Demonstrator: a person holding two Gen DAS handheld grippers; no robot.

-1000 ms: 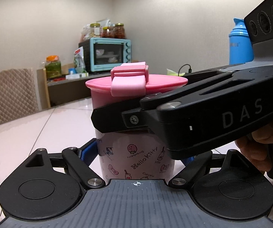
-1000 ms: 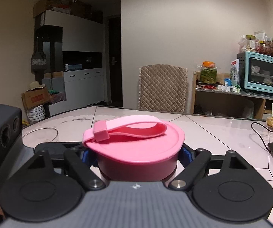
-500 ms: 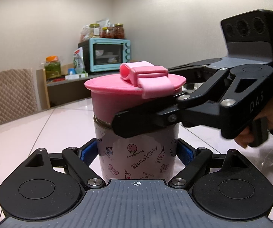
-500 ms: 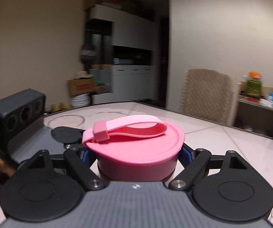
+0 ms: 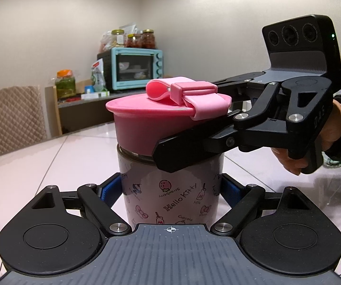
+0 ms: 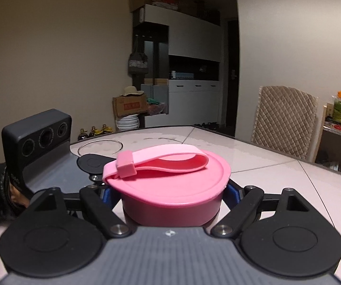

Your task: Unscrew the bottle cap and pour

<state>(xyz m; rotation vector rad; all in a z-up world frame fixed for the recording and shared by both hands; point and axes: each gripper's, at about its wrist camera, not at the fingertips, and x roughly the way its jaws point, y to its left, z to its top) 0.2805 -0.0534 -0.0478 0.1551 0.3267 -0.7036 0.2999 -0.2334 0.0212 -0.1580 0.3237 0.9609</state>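
A pink Hello Kitty bottle (image 5: 165, 204) stands upright on the pale table (image 5: 39, 166). My left gripper (image 5: 171, 186) is shut on its body, with a blue pad on each side. The wide pink cap (image 5: 144, 123) with a looped strap sits on top, slightly tilted. A thin silvery neck shows under it. My right gripper (image 6: 170, 193) comes in from the right and straddles the cap (image 6: 170, 185). Its jaws are opening, but the pads still sit against the cap's sides. One black finger (image 5: 194, 149) crosses the cap's lower front.
A person's hand (image 5: 313, 142) holds the right gripper's handle. A clear glass bowl (image 6: 100, 147) sits on the table beyond the left gripper's housing (image 6: 39, 142). A quilted chair (image 6: 284, 121) stands at the table's far edge. A teal oven (image 5: 134, 67) and jars fill a shelf behind.
The right gripper swung around the bottle with the cap in it. The cap turned, so its strap clasp moved from the front to the right, and the cap now tilts.
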